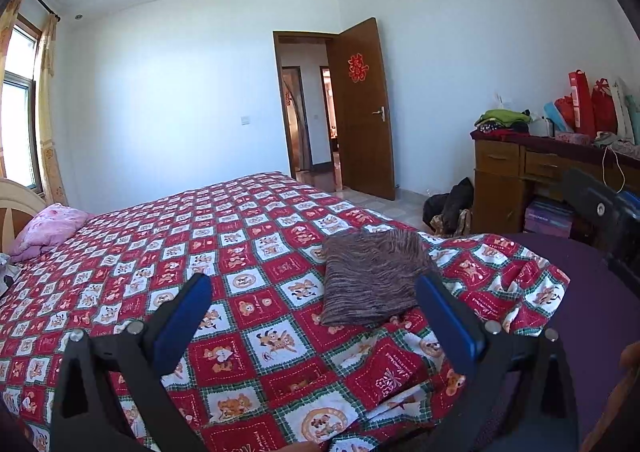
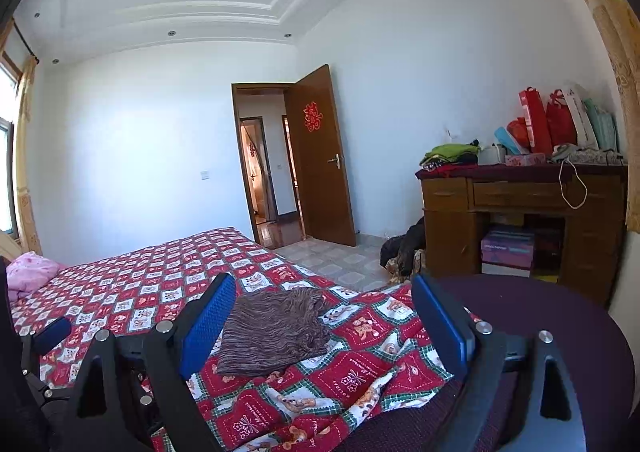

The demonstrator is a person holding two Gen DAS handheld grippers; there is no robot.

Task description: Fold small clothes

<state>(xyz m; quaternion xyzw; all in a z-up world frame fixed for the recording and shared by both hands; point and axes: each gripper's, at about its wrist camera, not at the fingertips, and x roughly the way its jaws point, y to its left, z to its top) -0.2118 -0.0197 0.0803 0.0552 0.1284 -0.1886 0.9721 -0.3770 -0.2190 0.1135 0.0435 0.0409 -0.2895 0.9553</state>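
Note:
A brown striped knit garment (image 1: pixel 372 278) lies folded into a small rectangle on the red patterned bedspread (image 1: pixel 224 236), near the bed's corner. My left gripper (image 1: pixel 314 286) is held above the bed in front of it, open, nothing between its blue pads. In the right wrist view the same folded garment (image 2: pixel 272 330) lies just beyond my right gripper (image 2: pixel 324 286), which is open wide and empty. The left gripper's tip (image 2: pixel 52 330) shows at that view's left edge. The right gripper's black body (image 1: pixel 612 212) appears at the right edge of the left wrist view.
A pink pillow (image 1: pixel 48 230) lies at the bed's head. A dark purple cloth (image 2: pixel 540 308) covers the surface to the right of the bed corner. A wooden desk (image 2: pixel 520 208) with clothes and red bags stands by the wall. The door (image 2: pixel 320 160) is open.

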